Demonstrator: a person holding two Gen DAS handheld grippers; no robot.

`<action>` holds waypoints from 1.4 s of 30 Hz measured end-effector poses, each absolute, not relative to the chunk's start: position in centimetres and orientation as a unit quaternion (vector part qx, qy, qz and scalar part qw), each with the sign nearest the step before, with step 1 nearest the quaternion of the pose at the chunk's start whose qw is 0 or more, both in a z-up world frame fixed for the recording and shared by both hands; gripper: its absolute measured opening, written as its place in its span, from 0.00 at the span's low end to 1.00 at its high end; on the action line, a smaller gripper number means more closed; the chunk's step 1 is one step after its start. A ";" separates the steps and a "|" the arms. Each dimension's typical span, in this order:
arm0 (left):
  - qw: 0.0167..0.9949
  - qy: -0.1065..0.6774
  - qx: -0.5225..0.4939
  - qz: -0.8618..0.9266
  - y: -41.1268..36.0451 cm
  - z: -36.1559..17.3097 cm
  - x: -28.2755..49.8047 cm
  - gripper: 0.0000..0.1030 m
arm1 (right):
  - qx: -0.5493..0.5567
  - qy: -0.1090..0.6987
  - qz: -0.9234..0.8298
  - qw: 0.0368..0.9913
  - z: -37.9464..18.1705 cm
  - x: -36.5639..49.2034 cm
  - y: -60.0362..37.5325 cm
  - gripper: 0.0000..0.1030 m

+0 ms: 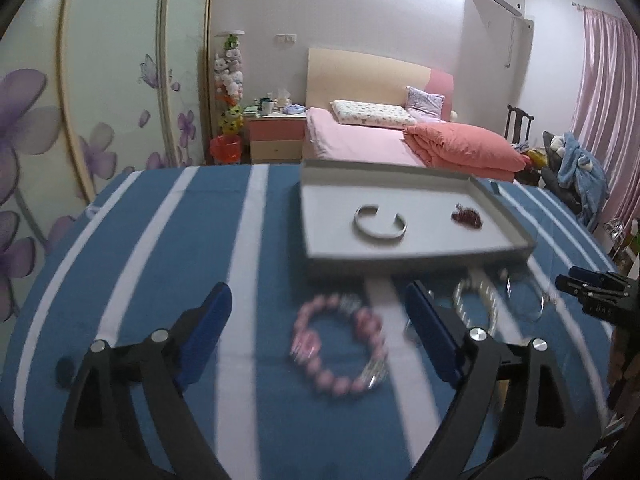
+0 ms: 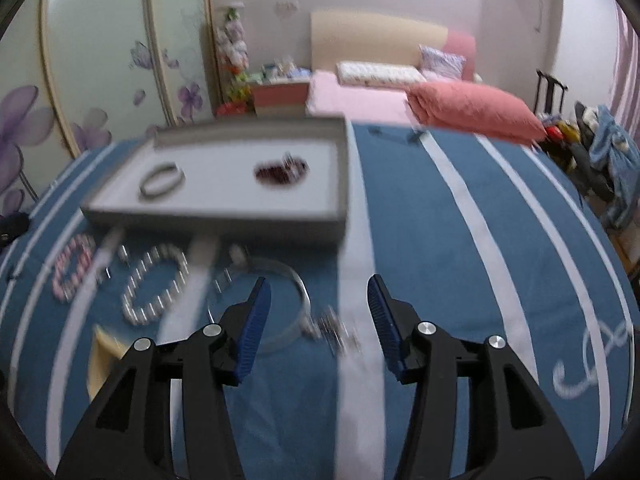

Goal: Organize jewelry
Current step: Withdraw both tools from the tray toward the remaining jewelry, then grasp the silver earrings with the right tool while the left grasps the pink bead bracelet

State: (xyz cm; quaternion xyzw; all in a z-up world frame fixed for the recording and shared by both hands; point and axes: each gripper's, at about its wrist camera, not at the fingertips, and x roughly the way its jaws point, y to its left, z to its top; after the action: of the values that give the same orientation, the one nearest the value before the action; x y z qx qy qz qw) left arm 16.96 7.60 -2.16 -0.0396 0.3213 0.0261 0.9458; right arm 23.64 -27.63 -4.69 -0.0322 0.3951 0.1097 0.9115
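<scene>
Pink bead bracelet (image 1: pixel 340 346) lies between spread left gripper (image 1: pixel 320 312) fingers (image 1: pixel 216 316), untouched.

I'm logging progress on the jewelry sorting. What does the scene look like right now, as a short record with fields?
surface: blue striped cloth
tray: grey tray
in tray: silver cuff bracelet; dark red piece
on cloth: pink bead bracelet; white bead bracelet; thin bangle
left gripper: open, empty
right gripper: open, empty
</scene>
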 end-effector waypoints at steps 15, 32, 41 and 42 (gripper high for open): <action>0.936 0.350 -0.032 0.033 8.6 -4.6 13.5 0.84 | -0.041 0.424 0.103 0.899 -7.5 25.5 -28.0 0.46; 0.923 0.382 -0.036 0.027 7.1 -5.5 16.0 0.84 | -0.011 0.423 0.091 0.902 -7.4 22.8 -29.5 0.09; 0.909 0.411 -0.050 0.048 7.5 -6.7 18.8 0.72 | -0.005 0.423 0.093 0.901 -7.4 22.8 -29.6 0.09; 0.907 0.415 -0.054 0.053 7.8 -6.9 19.1 0.67 | -0.005 0.423 0.094 0.901 -7.4 22.8 -29.6 0.09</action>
State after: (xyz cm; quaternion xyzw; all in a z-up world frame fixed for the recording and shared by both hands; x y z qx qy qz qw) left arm 19.14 7.79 -6.85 -0.0539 0.4148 0.0529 0.9068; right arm 22.78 -29.57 -7.37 -0.0052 0.4234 0.0935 0.9011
